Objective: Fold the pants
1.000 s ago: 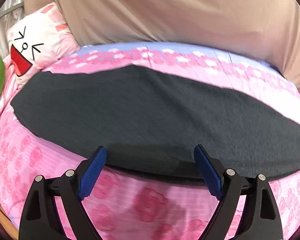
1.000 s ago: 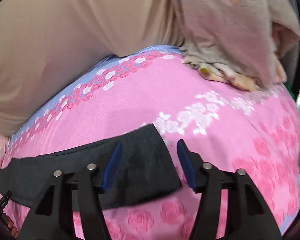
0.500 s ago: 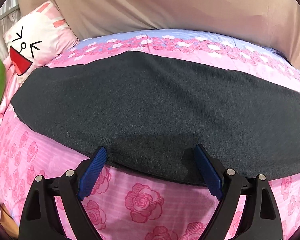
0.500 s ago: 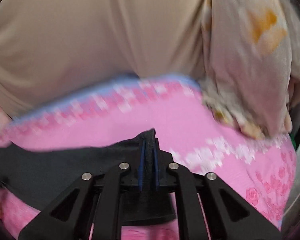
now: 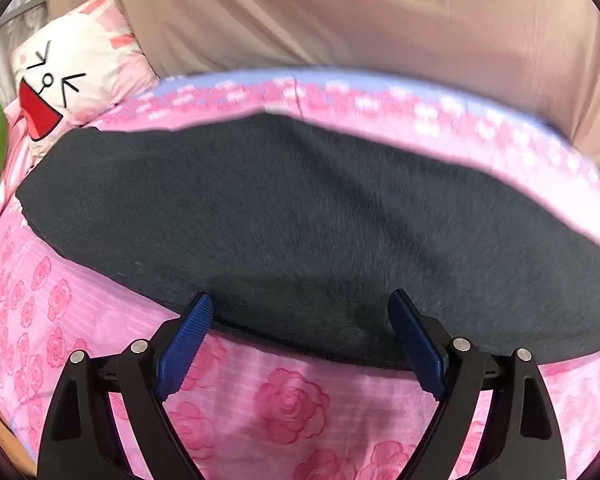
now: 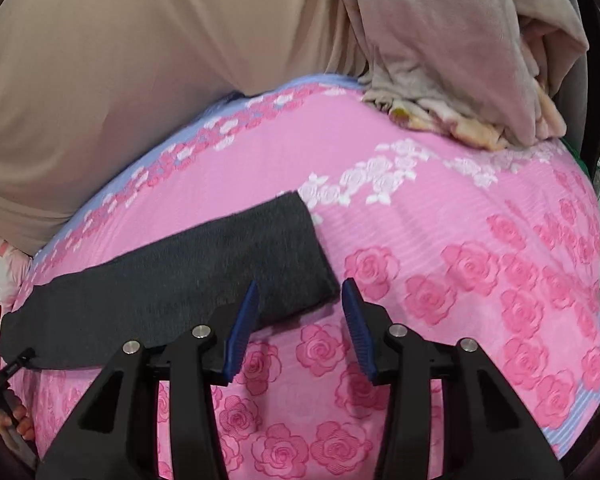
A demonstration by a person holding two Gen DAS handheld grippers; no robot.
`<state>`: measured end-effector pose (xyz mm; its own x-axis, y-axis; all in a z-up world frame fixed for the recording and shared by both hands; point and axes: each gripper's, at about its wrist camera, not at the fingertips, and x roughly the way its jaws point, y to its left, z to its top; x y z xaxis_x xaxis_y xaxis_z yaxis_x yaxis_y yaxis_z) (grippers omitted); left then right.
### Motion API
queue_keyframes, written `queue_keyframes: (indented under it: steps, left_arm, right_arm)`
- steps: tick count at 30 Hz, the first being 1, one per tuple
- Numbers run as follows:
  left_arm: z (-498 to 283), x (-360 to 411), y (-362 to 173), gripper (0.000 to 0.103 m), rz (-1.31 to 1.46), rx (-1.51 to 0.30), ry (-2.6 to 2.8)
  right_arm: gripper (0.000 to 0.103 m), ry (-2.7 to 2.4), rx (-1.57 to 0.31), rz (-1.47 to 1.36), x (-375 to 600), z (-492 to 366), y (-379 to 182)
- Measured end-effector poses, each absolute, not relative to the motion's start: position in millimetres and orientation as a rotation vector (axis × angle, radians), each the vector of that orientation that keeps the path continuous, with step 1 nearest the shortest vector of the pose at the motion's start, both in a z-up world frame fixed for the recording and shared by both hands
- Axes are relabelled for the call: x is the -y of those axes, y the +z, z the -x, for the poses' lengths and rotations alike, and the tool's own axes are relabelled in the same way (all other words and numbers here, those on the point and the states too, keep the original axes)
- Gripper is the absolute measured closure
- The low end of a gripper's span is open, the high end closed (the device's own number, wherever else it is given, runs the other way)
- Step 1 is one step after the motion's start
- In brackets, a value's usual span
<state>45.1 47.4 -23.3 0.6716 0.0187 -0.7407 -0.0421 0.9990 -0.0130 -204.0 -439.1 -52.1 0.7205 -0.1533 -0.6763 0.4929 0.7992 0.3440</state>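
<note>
Dark grey knit pants (image 5: 292,216) lie flat, folded lengthwise, on the pink rose-print bedsheet (image 6: 460,240); left gripper (image 5: 300,312) and right gripper (image 6: 300,296) both released; only the right view shows the hem

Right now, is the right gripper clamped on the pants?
No: the right gripper has its jaws spread apart over the corner of the dark pants, gripping nothing.

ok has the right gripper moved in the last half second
Yes. The right gripper has opened, releasing the pants, and pulled back: the beige blanket pile, fixed on the bed, now sits higher and farther away.
</note>
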Motion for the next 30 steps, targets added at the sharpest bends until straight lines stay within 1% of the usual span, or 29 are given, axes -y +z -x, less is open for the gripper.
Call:
queue_keyframes:
  steps: [2,4,7,10,12,13,16,17,18,19,20,22,24,26,28,29,30]
  left_arm:
    - [-38,-76,-2,0.016,0.086,-0.765,0.091]
    - [-39,-112,16,0.016,0.129,-0.741,0.16]
    - [-52,-202,36,0.016,0.247,-0.75,0.31]
    - [-67,-287,36,0.016,0.376,-0.787,0.456]
    - [-76,-328,31,0.016,0.476,-0.807,0.479]
    - [-80,-345,27,0.018,0.529,-0.818,0.49]
    - [-94,-374,15,0.02,0.585,-0.842,0.494]
    - [-101,-376,11,0.026,0.576,-0.851,0.486]
    - [-108,-374,7,0.058,0.547,-0.865,0.475]
    - [-115,-368,1,0.095,0.486,-0.913,0.478]
    - [-119,-368,-1,0.096,0.476,-0.928,0.483]
    - [-108,-378,-1,0.096,0.502,-0.887,0.506]
    - [-104,-386,-6,0.095,0.529,-0.889,0.512]
    - [-104,-377,-13,0.093,0.465,-0.915,0.53]
    - [-102,-360,-5,0.087,0.37,-0.909,0.556]
    - [-98,-352,4,0.082,0.348,-0.903,0.555]
    - [-93,-346,13,0.074,0.346,-0.891,0.551]
  right_arm:
    - [0.06,-0.414,-0.685,-0.525,432,203,-52]
    - [0.06,-0.41,-0.662,-0.523,425,204,-48]
    - [0.06,-0.364,-0.632,-0.559,409,202,-48]
    - [0.058,-0.387,-0.645,-0.505,386,194,-49]
    - [0.053,-0.395,-0.649,-0.467,373,190,-47]
    - [0.05,-0.383,-0.645,-0.475,369,189,-47]
    - [0.05,-0.382,-0.658,-0.473,360,183,-49]
    - [0.05,-0.386,-0.659,-0.467,359,182,-49]
    - [0.049,-0.393,-0.66,-0.466,358,181,-49]
    - [0.048,-0.397,-0.663,-0.467,358,181,-50]
    - [0.048,-0.408,-0.665,-0.473,359,181,-50]
    - [0.048,-0.417,-0.649,-0.496,363,185,-50]
    - [0.048,-0.413,-0.622,-0.535,369,191,-51]
    - [0.048,-0.413,-0.616,-0.584,376,194,-55]
    - [0.048,-0.414,-0.623,-0.615,381,193,-57]
    - [0.048,-0.417,-0.622,-0.626,382,195,-57]
    - [0.048,-0.416,-0.618,-0.629,382,196,-56]
